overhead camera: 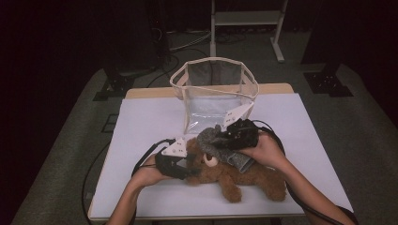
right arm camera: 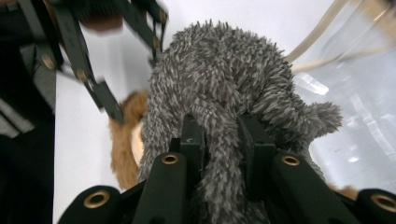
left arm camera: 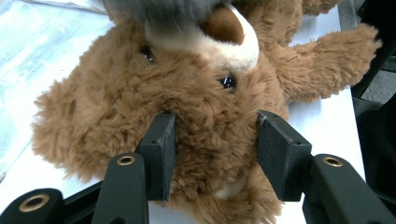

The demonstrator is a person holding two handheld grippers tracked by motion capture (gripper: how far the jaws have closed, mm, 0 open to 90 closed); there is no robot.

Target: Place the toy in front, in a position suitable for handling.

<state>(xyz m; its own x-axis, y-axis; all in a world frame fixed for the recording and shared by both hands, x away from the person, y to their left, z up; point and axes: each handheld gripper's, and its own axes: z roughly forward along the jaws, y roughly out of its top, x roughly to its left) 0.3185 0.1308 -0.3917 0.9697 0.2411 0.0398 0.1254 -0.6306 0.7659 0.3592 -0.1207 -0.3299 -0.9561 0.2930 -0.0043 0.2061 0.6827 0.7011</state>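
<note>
We hold the bear's head (left arm camera: 187,107) in the left tongs (left arm camera: 212,154) while the right tongs (right arm camera: 224,140), pinching the grey sock (right arm camera: 224,74), should lift slowly.

Count of things on the tabletop (overhead camera: 141,117)

One brown teddy bear (overhead camera: 244,178), one grey fuzzy cloth (overhead camera: 220,145), one clear bag with cream trim (overhead camera: 213,89), two hand-held tools: left tool (overhead camera: 185,165), right tool (overhead camera: 225,136). One white sheet over the tabletop.

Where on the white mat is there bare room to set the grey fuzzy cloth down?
Free: the white mat left of the clear bag, and its right side beyond it. Crowded: the front centre, where the teddy bear, both grippers and the grey fuzzy cloth bunch together.
</note>
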